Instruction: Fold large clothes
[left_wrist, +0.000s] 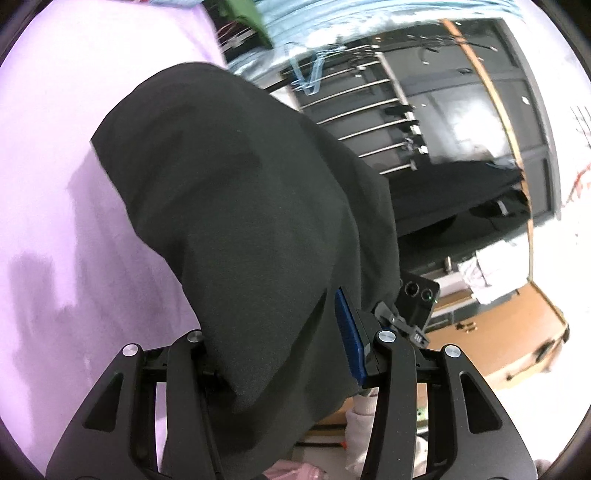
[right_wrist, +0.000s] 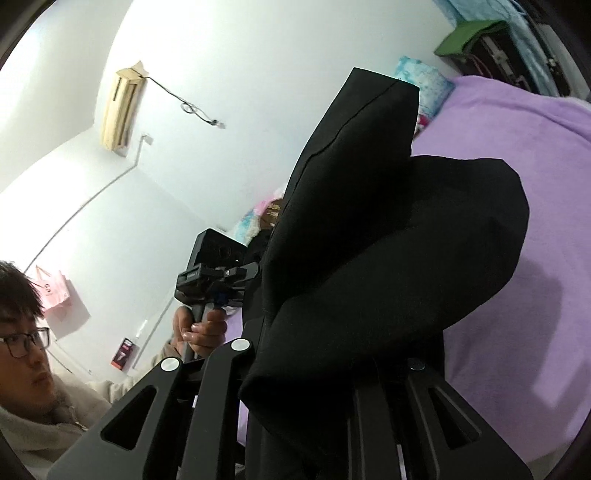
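Above a bed (left_wrist: 55, 166) covered in purple, a large black garment (left_wrist: 240, 206) is carried clear of the covering, its long axis running away from both cameras toward the pillow (right_wrist: 424, 79) end. The step looks like lifting and spreading before a fold; next it likely needs laying flat on the bed. The left gripper (left_wrist: 280, 354) stands half spread, pinching bunched cloth. The right gripper (right_wrist: 332, 369) is nearly pressed together on a thin edge of the garment.
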